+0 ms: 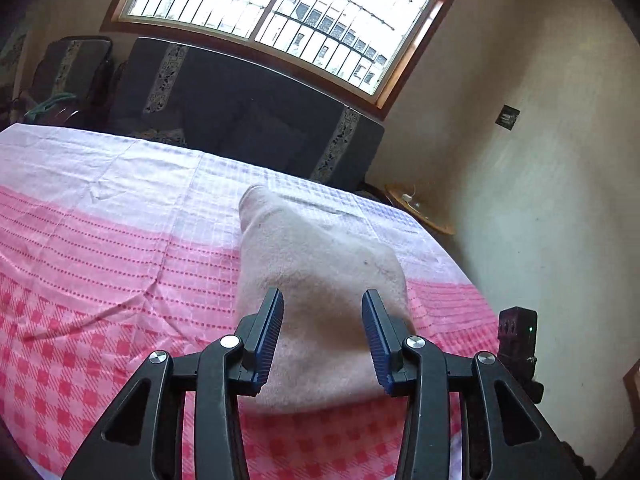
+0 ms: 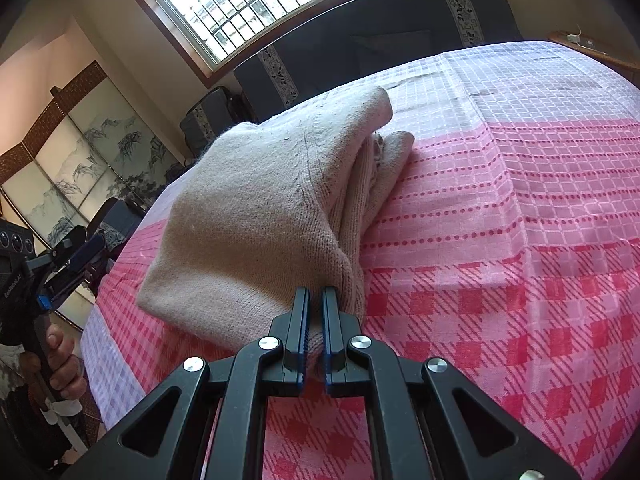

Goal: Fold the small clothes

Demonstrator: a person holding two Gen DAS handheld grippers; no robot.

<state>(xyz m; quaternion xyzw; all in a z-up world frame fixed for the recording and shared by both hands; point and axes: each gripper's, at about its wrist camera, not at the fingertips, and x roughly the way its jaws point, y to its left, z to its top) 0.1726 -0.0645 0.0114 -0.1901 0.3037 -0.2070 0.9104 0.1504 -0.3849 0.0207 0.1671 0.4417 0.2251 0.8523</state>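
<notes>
A beige knitted garment (image 2: 256, 216) lies folded in layers on the pink and white checked cloth (image 2: 520, 240). My right gripper (image 2: 315, 294) is shut on the garment's near corner, which bunches up between the blue pads. In the left wrist view the same garment (image 1: 320, 256) shows beyond my left gripper (image 1: 323, 300). That gripper stands open, and neither pad presses on the knit. The right wrist view shows the left gripper (image 2: 76, 252) off the cloth's left edge, clear of the garment, with a hand (image 2: 60, 364) around its handle.
A dark sofa (image 1: 248, 112) runs behind the covered surface under a barred window (image 1: 280, 8). A painted folding screen (image 2: 80, 168) stands at the left. A small round wooden table (image 1: 420, 212) sits at the far right corner. A black device with a green light (image 1: 518, 336) is at the right.
</notes>
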